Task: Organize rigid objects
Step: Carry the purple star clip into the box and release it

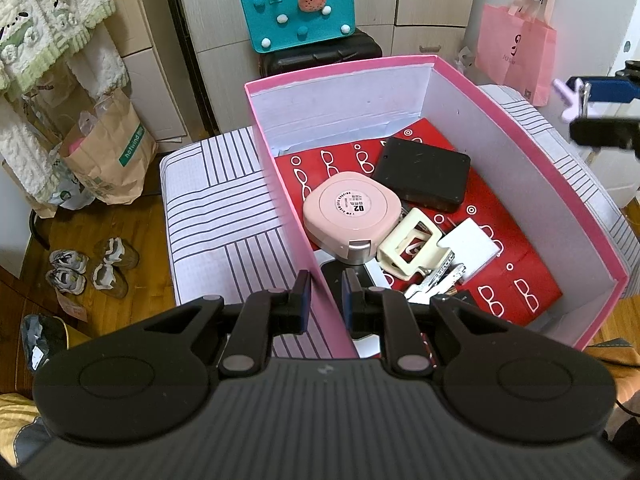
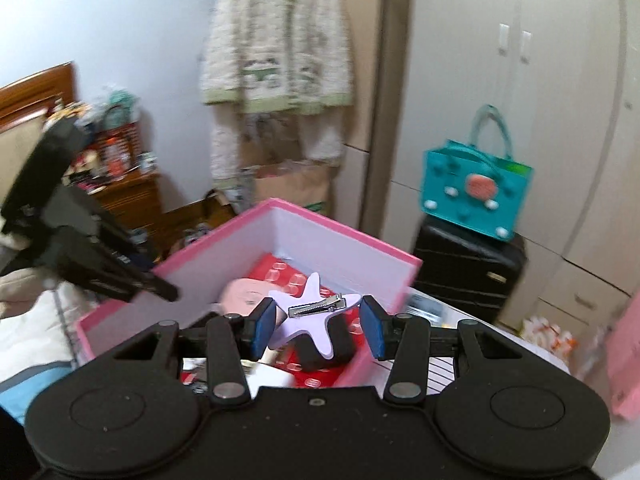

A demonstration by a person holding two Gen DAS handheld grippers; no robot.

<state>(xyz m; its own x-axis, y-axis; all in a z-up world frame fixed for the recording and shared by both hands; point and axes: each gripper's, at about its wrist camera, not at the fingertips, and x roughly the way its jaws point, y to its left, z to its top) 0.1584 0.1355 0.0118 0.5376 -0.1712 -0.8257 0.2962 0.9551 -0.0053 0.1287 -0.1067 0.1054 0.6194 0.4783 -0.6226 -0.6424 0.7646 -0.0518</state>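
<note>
A pink box stands on a striped cushion. Inside lie a pink round case, a black case, a cream hole punch, a white card and keys on a red sheet. My left gripper straddles the box's left wall with narrow jaws; whether it grips the wall is unclear. My right gripper is wide open above the box. A lilac star hair clip sits between its pads, touching the left pad. It also shows in the left wrist view.
A teal felt bag sits on a black suitcase behind the box. A pink paper bag hangs at the right. A brown paper bag and shoes are on the wooden floor at left.
</note>
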